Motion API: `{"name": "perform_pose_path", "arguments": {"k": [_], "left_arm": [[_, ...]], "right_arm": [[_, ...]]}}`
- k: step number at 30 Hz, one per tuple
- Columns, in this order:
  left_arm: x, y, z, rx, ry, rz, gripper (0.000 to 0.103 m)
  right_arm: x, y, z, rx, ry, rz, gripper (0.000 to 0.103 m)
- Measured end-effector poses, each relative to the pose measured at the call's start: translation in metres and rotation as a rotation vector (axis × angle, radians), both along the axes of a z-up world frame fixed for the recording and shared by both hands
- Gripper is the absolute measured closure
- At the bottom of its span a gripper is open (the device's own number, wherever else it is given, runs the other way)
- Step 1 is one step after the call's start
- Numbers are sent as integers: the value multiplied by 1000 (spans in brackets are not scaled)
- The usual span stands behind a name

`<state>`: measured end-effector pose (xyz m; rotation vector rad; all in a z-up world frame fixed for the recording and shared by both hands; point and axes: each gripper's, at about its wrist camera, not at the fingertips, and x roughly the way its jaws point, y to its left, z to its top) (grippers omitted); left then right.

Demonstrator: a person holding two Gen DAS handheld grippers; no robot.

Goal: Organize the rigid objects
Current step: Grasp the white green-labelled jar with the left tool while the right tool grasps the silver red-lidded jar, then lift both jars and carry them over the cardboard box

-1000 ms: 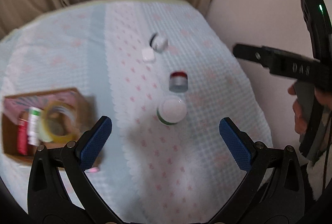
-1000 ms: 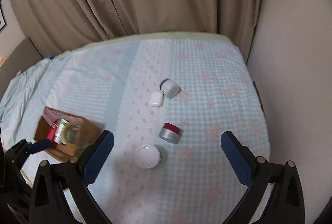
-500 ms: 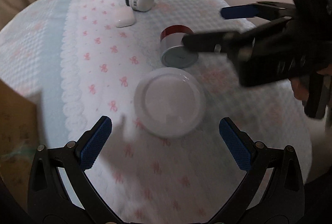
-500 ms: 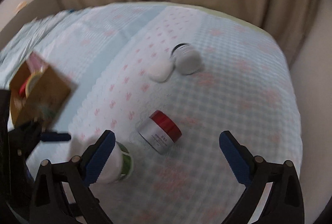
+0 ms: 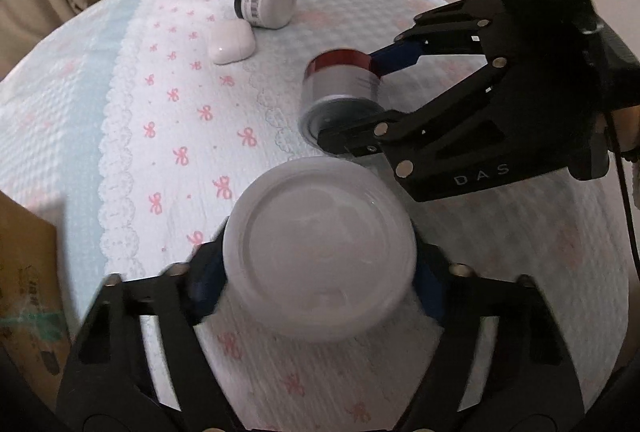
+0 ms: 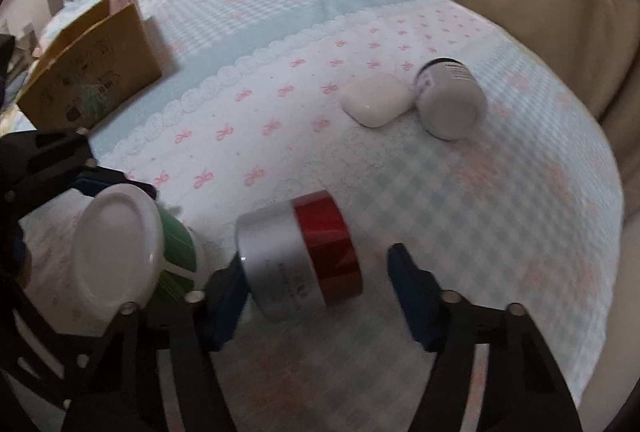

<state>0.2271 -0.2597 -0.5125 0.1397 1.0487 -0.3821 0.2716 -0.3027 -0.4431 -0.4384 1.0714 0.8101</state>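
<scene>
Left wrist view: left tool (image 5: pixel 320 274) jaws closing around the white-lidded jar (image 5: pixel 318 256), which stands upright on the bed (image 5: pixel 120 136); pads sit at both sides of the lid, contact looks made. Upright pose suits a side pinch.

Right wrist view: right tool (image 6: pixel 316 298) jaws closing on the red-banded jar (image 6: pixel 302 258) lying on its side; left pad touches its silver end, right pad still apart. Cardboard box (image 6: pixel 96 72), probably the destination, stands well apart at upper left.
</scene>
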Motion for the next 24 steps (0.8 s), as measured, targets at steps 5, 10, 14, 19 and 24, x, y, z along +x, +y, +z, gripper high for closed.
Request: {"name": "perform_pose_path", "arguments": {"k": [5,10,14,19,24], "left_arm": [[1,-2,1,13,-8,-5,34],[1,-3,2,14,-1,4,35],[1,0,5,8,13,13,35],[0,9,18,-5,9,28,35],[-5,19,45,-25,-14,45,35]], "right_arm": [[-5,7,-3,15,-17,40,61],[-1,2,-4,49,10,-9,61],[1,0,-2,55,33,-54,62],[4,-2,7,70,43,-131,62],[4,-4,35,88,21,-203,62]]}}
